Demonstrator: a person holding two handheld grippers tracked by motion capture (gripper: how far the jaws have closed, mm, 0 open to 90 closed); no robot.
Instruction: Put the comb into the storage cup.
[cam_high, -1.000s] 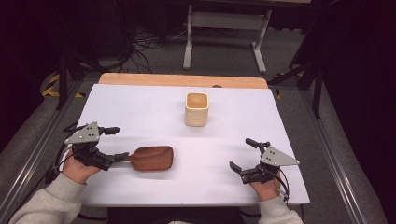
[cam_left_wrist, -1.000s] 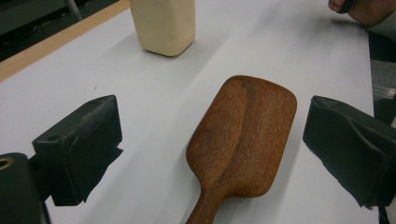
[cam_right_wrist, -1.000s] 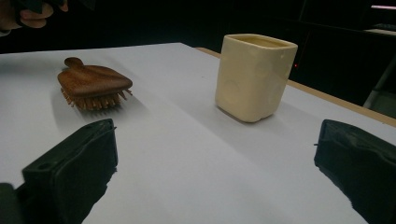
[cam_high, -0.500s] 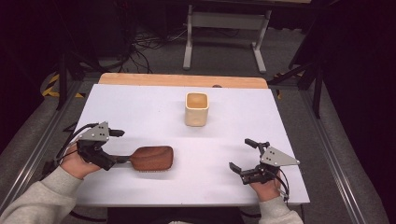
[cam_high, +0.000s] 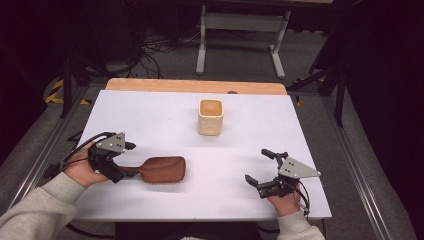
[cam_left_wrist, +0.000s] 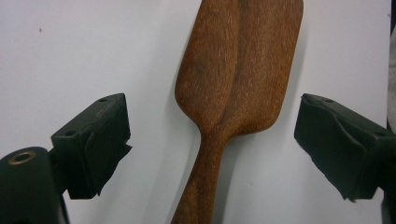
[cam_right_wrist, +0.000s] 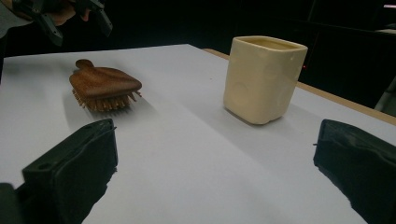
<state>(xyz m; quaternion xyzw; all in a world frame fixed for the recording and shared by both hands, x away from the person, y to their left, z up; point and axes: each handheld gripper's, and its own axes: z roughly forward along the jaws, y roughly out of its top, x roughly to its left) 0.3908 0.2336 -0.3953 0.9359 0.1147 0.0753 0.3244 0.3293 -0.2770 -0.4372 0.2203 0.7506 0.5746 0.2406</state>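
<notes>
— What's different from a second back?

— The left gripper (cam_high: 126, 159) has slid in from the table's left edge toward the brush, and its jaws have just been narrowing a little. The right gripper (cam_high: 265, 167) hasn't budged.

— Start big, then. What's the setting?

— A white table (cam_high: 150, 115) with a wooden strip along its far edge. Toward the back, a little right of centre, stands a cream square cup (cam_high: 210, 116), upright and open-topped.

— And the brush?

— The wooden hairbrush (cam_high: 162, 169) lies bristles-down at front left, well apart from the cup, its handle pointing toward the person's left hand (cam_high: 82, 167).

— Is it gripped?

— No. In the left gripper view the handle runs between the two black jaws, which stand wide apart — white table shows on either side, and neither pad touches the wood.

— The other side?

— The right gripper sits at front right, its jaws spread with nothing between them; its own view looks across at the cup and brush.
</notes>
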